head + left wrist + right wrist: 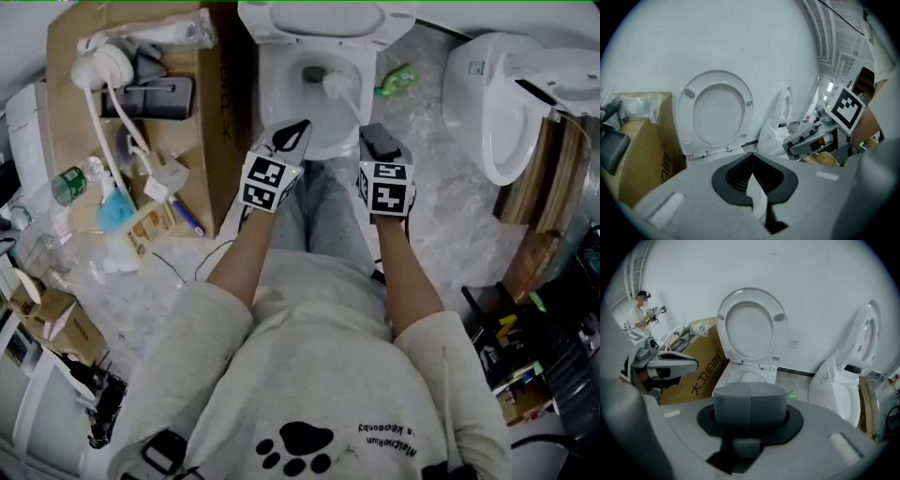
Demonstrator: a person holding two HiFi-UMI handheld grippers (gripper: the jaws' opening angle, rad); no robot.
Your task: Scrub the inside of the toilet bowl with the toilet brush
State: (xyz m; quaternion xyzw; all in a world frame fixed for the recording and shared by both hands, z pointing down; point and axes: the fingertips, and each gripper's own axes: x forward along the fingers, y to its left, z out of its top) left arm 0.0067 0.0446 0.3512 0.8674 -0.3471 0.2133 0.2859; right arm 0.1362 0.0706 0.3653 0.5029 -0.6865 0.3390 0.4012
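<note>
**Head view.** I stood directly over the bowl (pixel 272 94), with both grippers held out side by side above its front rim. The brush (pixel 339 84) lay with its white head inside the bowl, beside the drain (pixel 314 71). Its handle appeared to run back toward my left gripper (pixel 294 131). My right gripper (pixel 378 141) hung just beside the left one, apart from the brush. A box (pixel 211 112) stood just beside the bowl at the left, and a second toilet (pixel 506 103) stood well apart at the right.

**Left gripper view.** The dark jaws were clenched on a narrow white strip, which I judged to be the brush handle. The head was out of sight below. The gripper pointed roughly level at the raised seat (pixel 717 112) and the wall (pixel 717 37), an attitude that would let the handle hang down into the bowl.

**Right gripper view.** The grey jaws met flush along a centre seam with nothing between them, so the gripper was closed and empty. It faced the open bowl from one side, presumably to leave the working hand room.

**Assessment.** The brush was in position and the seat was up out of the way. Scrubbing looked like one-handed work for the left.
</note>
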